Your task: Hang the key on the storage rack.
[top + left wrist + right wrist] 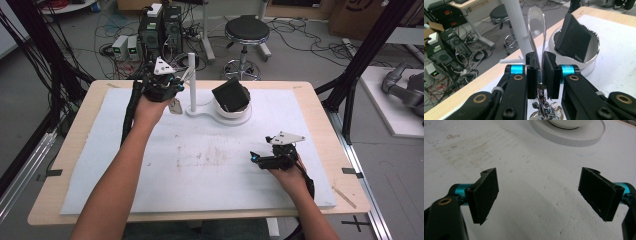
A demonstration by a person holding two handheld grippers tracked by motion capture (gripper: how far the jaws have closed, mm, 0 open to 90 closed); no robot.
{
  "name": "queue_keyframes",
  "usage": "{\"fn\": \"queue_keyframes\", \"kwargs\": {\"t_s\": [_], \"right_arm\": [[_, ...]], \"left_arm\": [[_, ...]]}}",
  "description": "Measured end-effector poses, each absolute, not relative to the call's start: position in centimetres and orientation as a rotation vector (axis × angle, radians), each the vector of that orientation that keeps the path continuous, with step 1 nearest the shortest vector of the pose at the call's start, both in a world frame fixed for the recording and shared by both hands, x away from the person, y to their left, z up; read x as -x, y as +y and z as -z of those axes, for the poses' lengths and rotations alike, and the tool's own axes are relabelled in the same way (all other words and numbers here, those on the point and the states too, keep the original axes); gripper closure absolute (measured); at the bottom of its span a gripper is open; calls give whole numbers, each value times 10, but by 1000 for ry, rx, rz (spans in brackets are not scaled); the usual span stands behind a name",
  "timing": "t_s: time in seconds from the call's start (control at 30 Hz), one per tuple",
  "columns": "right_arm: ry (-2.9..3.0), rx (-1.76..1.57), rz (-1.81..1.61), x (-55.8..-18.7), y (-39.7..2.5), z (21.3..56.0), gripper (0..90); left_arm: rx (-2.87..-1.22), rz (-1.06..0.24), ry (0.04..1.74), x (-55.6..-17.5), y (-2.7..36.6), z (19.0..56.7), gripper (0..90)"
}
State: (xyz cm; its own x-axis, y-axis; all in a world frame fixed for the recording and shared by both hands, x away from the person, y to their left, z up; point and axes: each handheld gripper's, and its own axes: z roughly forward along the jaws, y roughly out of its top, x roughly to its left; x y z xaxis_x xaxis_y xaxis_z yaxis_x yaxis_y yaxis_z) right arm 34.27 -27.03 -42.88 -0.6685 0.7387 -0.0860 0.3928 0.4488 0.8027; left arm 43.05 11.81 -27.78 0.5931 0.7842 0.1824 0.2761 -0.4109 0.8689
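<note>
**Left gripper view: thin grip on a metal keychain near the stand**

Left gripper [540,75] pinches a shiny metal keychain [537,32], jaws nearly closed on its narrow strip, beside the white stand [517,27]. Which peg is meant, hard to tell. Slick metal could twist or slip out. Right gripper [541,195] gapes wide, empty, over the foam mat [529,177].

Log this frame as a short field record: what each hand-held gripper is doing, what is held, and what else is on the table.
left hand-held gripper: shut on a shiny metal loop, keychain-like, with a ring and chain hanging below the jaws
position: raised beside the white post, at the table's far left
right hand-held gripper: open, holds nothing, low over the white mat, near right
stand: white base carrying the post and a white bowl
bowl contents: black pouch
</note>
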Motion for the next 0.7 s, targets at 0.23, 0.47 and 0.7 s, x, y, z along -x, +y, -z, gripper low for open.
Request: {"fn": "queue_keyframes", "kwargs": {"t_s": [0.23, 0.47, 0.7], "right_arm": [[2278, -952, -1097, -343, -271, 429, 167], [2276, -956, -1098, -343, -271, 429, 167], [2279, -958, -1098, -343, -271, 429, 167]], "left_arm": [[-1987, -751, 866, -438, 114, 287, 814], [-1995, -748, 905, -445, 112, 298, 814], [-2002, -747, 920, -448, 111, 301, 808]]}}
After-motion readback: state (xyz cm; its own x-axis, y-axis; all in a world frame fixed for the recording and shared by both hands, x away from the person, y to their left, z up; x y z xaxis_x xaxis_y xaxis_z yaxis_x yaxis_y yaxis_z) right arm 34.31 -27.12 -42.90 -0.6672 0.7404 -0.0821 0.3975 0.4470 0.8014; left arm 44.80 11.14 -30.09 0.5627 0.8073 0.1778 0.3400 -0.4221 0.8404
